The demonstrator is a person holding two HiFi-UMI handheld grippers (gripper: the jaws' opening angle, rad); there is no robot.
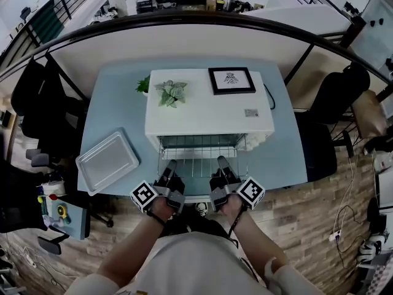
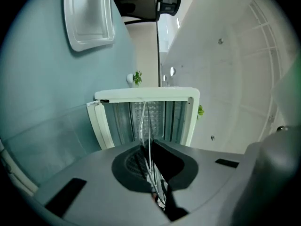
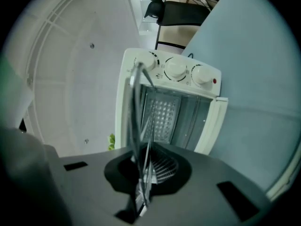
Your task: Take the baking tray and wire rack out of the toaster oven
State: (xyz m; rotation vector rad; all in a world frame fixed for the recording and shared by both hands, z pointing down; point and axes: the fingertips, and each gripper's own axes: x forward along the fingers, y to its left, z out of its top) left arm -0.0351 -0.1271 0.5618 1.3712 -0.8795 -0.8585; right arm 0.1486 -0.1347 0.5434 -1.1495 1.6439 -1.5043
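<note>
A person's left gripper and right gripper are each clamped on the front edge of a wire rack. The rack juts partway out of an open white toaster oven on a pale blue table. The baking tray lies flat on the table left of the oven, apart from it.
</note>
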